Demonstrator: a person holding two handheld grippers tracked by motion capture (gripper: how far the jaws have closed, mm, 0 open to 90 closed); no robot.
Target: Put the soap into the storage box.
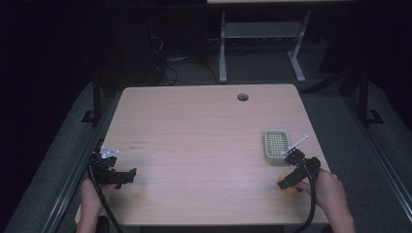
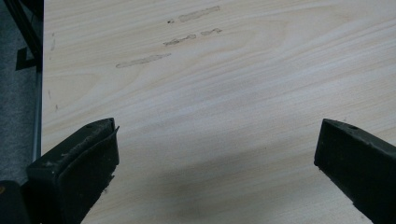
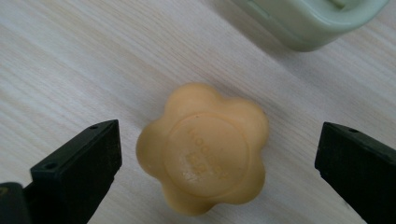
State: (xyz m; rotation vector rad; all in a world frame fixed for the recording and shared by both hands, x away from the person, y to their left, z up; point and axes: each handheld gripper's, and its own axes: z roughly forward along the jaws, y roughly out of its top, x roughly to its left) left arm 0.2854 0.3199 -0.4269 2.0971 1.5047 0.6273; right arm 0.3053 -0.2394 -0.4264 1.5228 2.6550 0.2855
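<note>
Jaws of the right gripper (image 3: 217,154) spread wide, one black pad at lower left of the right gripper view, the other at lower right, neither touching anything. Between them, slightly left of centre and low in the frame, a flower-shaped orange soap (image 3: 203,149), lying flat on the wooden table (image 3: 70,60), lobed edge all round, a round stamped disc with faint raised lettering on top, too soft to read. Clear gaps of bare wood on both sides of the soap, the gap to the right pad wider. At upper right of that frame, the corner of a pale green soap dish (image 3: 303,23), apart from the soap. Seen from the high view, the right gripper (image 1: 291,167) at lower right, held in a hand (image 1: 328,189), with a sliver of orange soap (image 1: 286,187) peeking out beneath it near the table's front edge; the green soap dish (image 1: 276,144) just beyond, its slotted grid top visible here, a thin white stick (image 1: 299,142) slanting at its right side. Jaws of the left gripper (image 2: 217,154) likewise wide apart in the left gripper view, nothing between them but bare wood grain and a few grey scuff marks (image 2: 144,59) toward upper left. From above, the left gripper (image 1: 116,174) at lower left, well apart from the soap.
</note>
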